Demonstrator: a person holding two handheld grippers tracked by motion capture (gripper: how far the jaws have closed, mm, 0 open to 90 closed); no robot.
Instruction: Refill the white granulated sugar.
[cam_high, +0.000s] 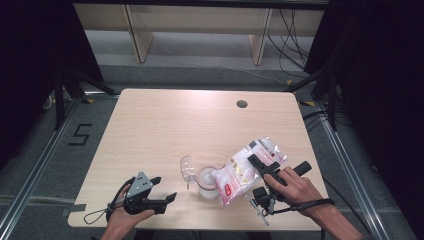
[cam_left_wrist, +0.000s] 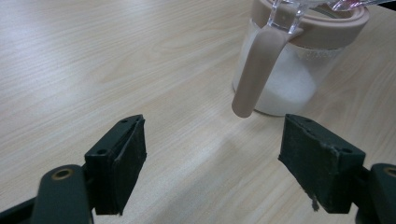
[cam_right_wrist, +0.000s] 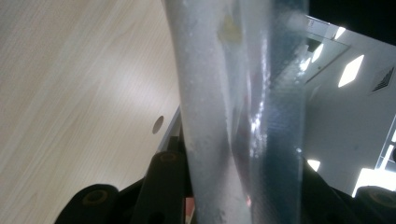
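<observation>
High view: the right gripper (cam_high: 261, 167) clamps a soft, slippery bag (cam_high: 245, 172), tilted over the jar (cam_high: 206, 181). Best gripped mid-body. The left gripper (cam_high: 162, 192), near left, gapes empty.

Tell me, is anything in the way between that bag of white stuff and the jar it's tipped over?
Nothing visible blocks it. The right gripper holds the bag tilted, its low end at the jar, whose clear lid is flipped back, leaving the mouth open. The left gripper waits open beside the jar, not touching it.
</observation>
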